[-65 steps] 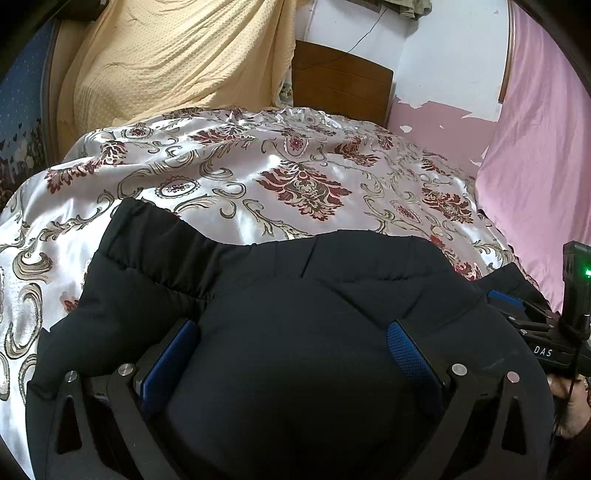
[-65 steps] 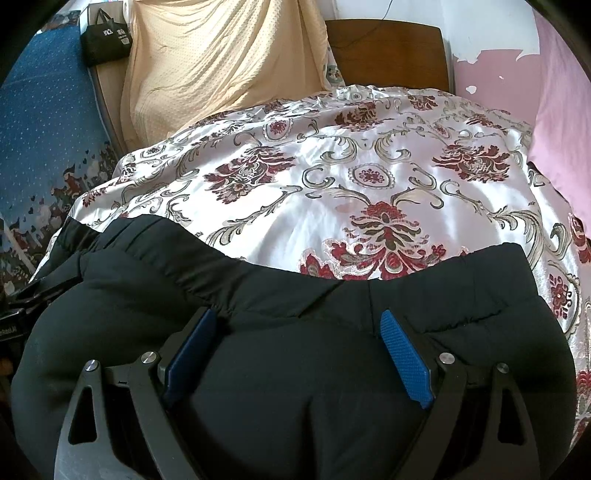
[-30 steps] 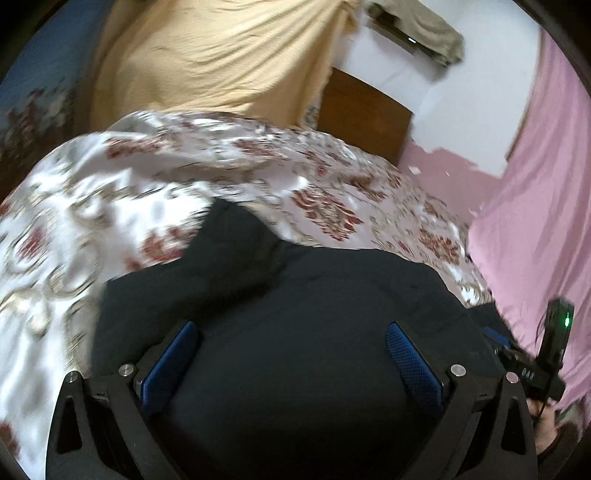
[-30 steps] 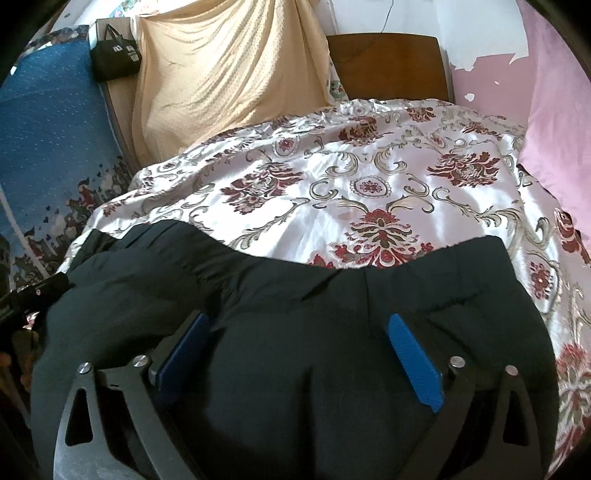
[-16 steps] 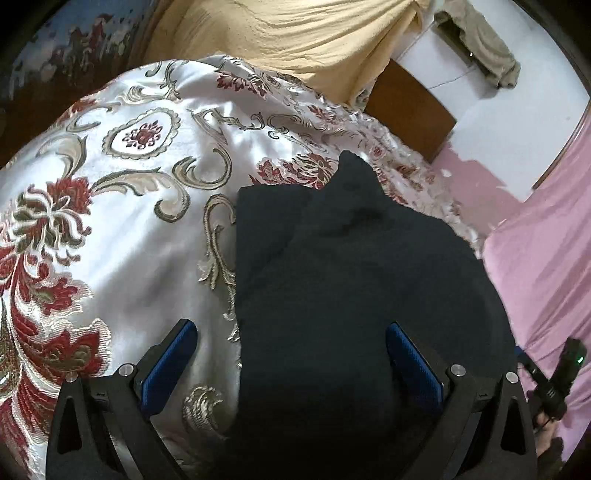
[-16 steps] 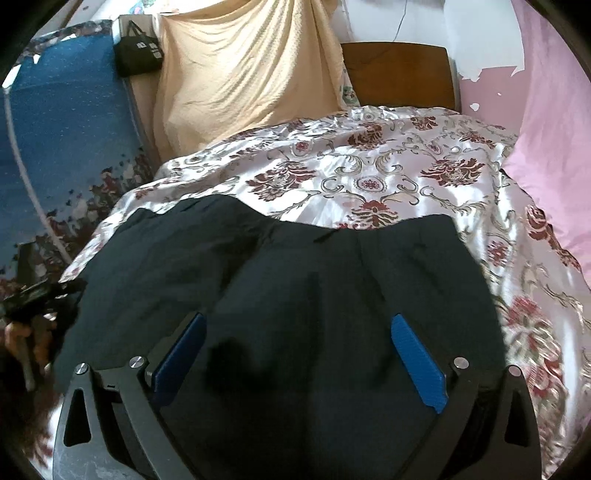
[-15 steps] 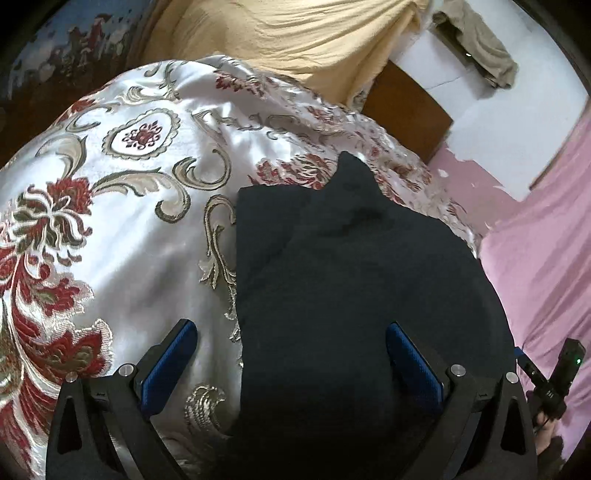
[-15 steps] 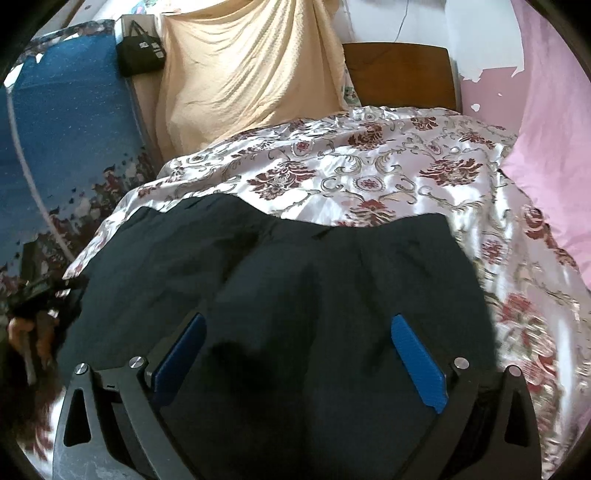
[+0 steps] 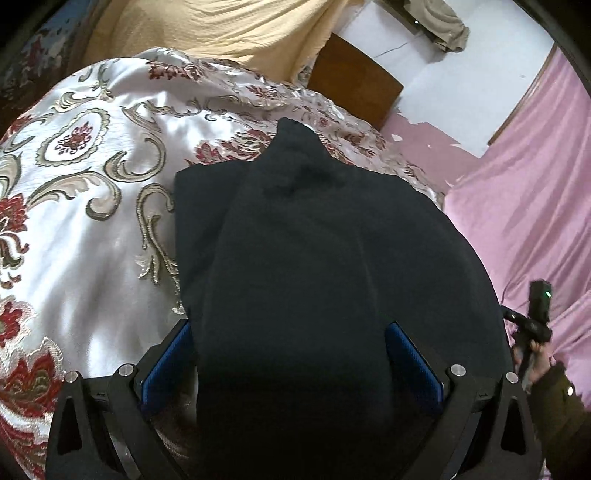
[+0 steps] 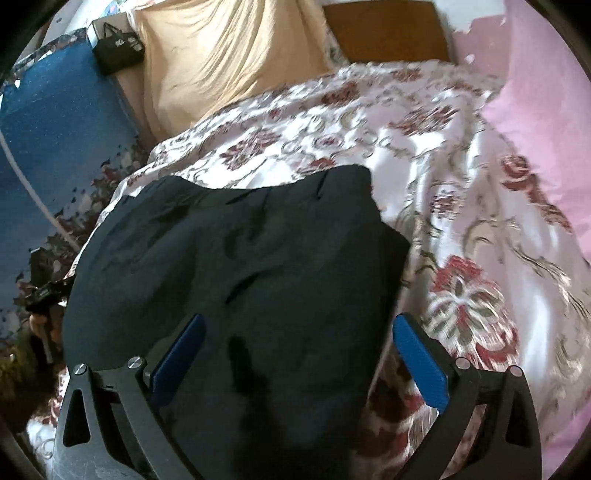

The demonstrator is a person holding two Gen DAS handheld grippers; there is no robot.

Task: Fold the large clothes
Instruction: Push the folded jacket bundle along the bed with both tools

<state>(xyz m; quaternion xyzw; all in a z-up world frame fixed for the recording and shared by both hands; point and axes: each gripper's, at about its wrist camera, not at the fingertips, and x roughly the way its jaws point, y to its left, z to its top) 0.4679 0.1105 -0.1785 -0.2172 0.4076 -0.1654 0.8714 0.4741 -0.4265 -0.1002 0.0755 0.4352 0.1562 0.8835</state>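
A large black padded garment (image 9: 314, 240) lies in a bunched heap on the floral satin bedspread (image 9: 92, 221). My left gripper (image 9: 288, 332) hangs over its left side, its blue-padded fingers (image 9: 166, 358) wide apart with the cloth running between them, open. The same garment (image 10: 240, 266) fills the lower left of the right wrist view. My right gripper (image 10: 299, 325) is open over its right edge; the left pad rests over the cloth, the right pad (image 10: 421, 365) over bare bedspread (image 10: 480, 229). Whether either gripper touches the cloth is hidden.
A yellow cloth (image 9: 221, 33) and a wooden headboard (image 9: 354, 88) stand at the bed's far end. A pink curtain (image 9: 535, 184) hangs on the right, a blue patterned sheet (image 10: 55, 129) on the left with a black bag (image 10: 116, 51). A person's hand (image 9: 535, 358) shows at right.
The garment has gone from a wide puffed spread to a narrower heap. The left view has swung left and the right view right, the latter still blurred by motion.
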